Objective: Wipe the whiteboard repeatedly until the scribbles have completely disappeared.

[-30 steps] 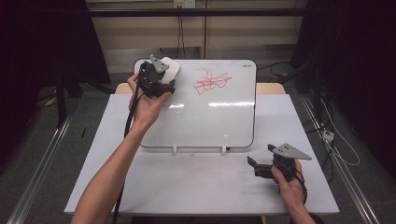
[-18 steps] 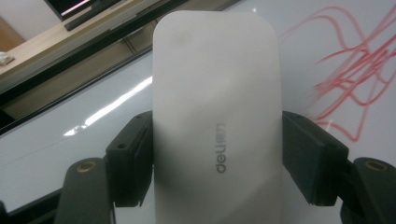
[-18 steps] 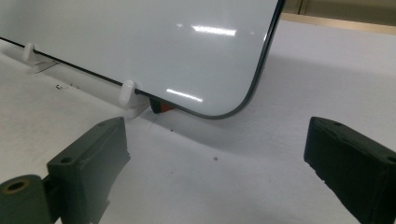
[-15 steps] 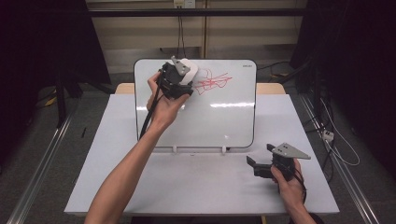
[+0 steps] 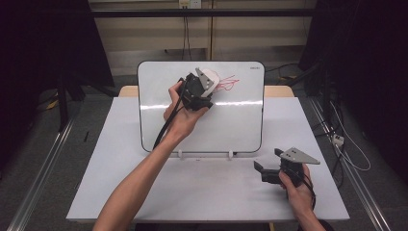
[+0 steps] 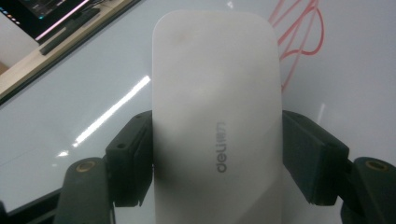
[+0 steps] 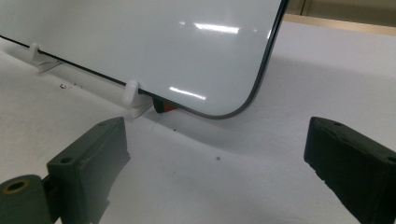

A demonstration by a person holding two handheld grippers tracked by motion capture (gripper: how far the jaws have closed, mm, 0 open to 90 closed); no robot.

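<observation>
a lab recording bay: white table (image 5: 120, 192) under a fixed overhead camera, black curtains (image 5: 43, 48) on both sides, metal floor rails (image 5: 38, 183), loose cables (image 5: 346, 154) on grey floor, wall socket (image 5: 188, 4) behind.

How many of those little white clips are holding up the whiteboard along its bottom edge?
2. One clip sits under the left part of the whiteboard bottom edge, the other clip under the right part. Both stand on the table. Any supports behind the board would be hidden.

A whiteboard (image 5: 240, 130) is propped on two clips (image 5: 230, 155) on the white table (image 5: 120, 168), beyond the right gripper (image 5: 262, 169), which rests on the table.
</observation>
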